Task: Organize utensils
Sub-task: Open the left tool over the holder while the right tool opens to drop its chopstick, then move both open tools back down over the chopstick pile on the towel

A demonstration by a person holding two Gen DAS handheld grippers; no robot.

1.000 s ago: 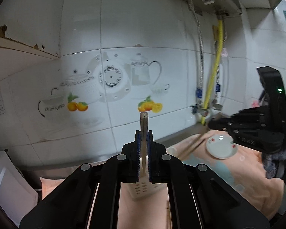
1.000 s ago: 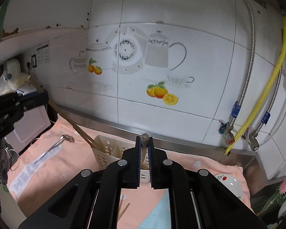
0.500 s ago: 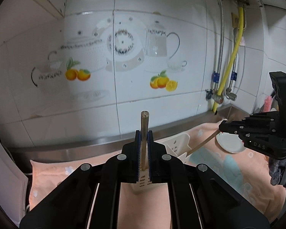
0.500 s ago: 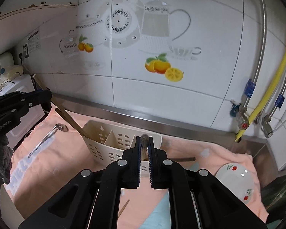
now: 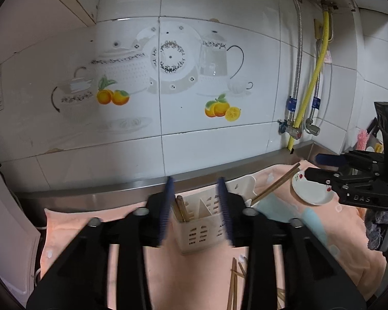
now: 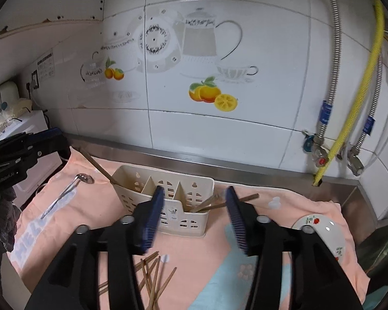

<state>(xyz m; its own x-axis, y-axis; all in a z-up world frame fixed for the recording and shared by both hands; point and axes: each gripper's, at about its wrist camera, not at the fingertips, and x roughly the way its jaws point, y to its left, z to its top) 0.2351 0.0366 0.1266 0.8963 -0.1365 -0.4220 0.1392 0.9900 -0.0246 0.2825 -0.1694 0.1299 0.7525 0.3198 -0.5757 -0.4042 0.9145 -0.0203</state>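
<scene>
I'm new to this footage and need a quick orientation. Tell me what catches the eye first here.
The cream utensil caddy stands on the peach cloth near the steel backsplash edge, with chopsticks leaning out of its end compartments. The left hand-held gripper and right hand-held gripper frame it, jaws opening with nothing between them. Loose chopsticks lie scattered in front, a metal spoon to the left, a small floral dish to the right.

Loose chopsticks (image 6: 152, 279) run partly behind the blurred right gripper (image 6: 194, 217) jaws.
</scene>
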